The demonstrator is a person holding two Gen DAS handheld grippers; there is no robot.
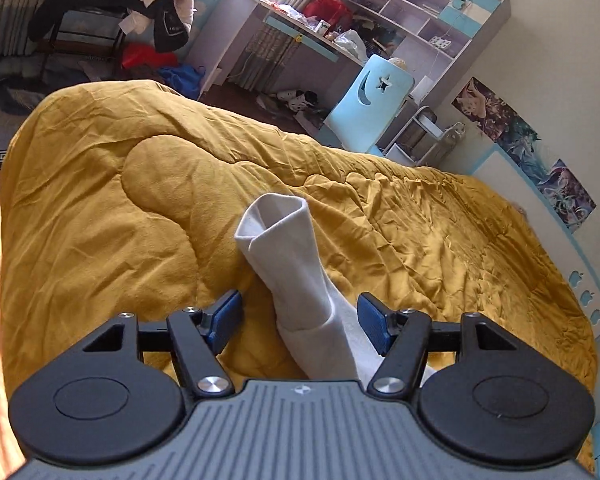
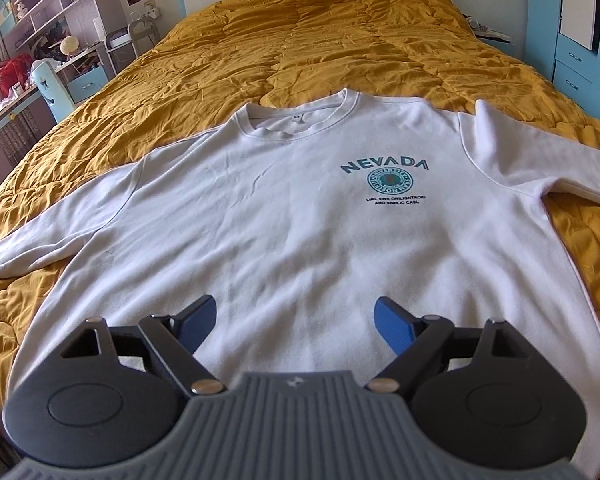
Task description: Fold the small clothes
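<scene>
The white sweatshirt [image 2: 284, 216] lies flat on the mustard quilt [image 2: 308, 40], soft and limp, best pinched at its sleeve cuff [image 1: 274, 220], with left tongs [image 1: 298, 322] and right tongs [image 2: 296, 328] both released.

A white long-sleeved sweatshirt [image 2: 300, 216] with a teal "NEVADA" crest lies flat, face up, on a mustard quilt [image 2: 300, 32], sleeves spread outward, its left sleeve [image 1: 296, 276] stretched across the quilt with the cuff gaping.
</scene>
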